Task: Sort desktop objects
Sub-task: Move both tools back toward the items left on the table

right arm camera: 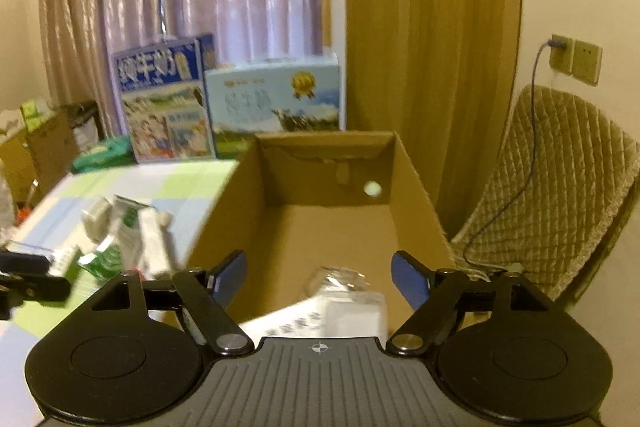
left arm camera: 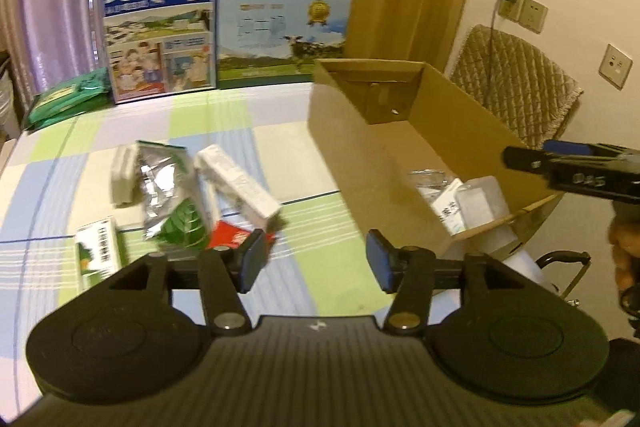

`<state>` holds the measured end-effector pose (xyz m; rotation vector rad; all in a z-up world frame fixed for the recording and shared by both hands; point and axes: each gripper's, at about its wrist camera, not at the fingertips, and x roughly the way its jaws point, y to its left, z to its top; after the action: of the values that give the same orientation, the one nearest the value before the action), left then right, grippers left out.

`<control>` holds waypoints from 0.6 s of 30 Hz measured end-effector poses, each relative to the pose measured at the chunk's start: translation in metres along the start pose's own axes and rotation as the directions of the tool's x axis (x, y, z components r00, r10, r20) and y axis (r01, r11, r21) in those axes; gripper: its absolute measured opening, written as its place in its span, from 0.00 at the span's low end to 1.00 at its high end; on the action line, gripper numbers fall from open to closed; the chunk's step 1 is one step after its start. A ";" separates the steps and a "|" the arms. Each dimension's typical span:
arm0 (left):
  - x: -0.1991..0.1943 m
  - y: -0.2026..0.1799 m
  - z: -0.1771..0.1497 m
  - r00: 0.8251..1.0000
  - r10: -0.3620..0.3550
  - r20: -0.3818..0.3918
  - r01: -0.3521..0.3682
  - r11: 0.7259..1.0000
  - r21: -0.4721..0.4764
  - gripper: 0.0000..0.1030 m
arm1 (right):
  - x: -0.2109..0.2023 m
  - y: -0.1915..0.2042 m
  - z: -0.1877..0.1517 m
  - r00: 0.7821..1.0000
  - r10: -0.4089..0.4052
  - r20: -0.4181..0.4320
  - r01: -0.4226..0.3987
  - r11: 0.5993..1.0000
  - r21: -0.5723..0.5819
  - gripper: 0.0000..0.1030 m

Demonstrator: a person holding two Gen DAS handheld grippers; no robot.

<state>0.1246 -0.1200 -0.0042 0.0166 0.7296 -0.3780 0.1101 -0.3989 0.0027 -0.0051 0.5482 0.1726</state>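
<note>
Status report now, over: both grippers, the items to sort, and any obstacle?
Left gripper open, empty, above the table. Right gripper open, empty, over the cardboard box. Loose packets wait on the table; some are boxed. Nothing blocks them.

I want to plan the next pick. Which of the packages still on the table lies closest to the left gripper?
The small red packet, right beside the left gripper's finger. The long white box, silver bag and green-and-white box lie farther off.

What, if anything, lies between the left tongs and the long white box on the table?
Nothing visible blocks it. The left tongs are open and empty, and only bare tablecloth separates them from the long white box, which lies beside a silver pouch.
</note>
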 end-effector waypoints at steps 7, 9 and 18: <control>-0.039 0.050 -0.011 0.995 0.095 0.011 -0.094 0.995 -0.012 0.67 | -0.020 0.056 0.014 0.993 0.103 0.055 -0.101 0.994 -0.040 0.86; -0.050 0.065 -0.014 0.991 0.130 0.012 -0.130 0.991 -0.010 0.71 | -0.025 0.074 0.015 0.988 0.145 0.057 -0.143 0.989 -0.047 0.87; -0.083 0.126 -0.034 0.968 0.252 -0.008 -0.252 0.967 -0.040 0.85 | -0.019 0.147 -0.007 0.964 0.267 -0.007 -0.266 0.958 -0.108 0.91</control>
<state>0.0890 0.0298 0.0097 0.0713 0.7278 -0.1199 0.0664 -0.2578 0.0129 -0.0362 0.5304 0.4658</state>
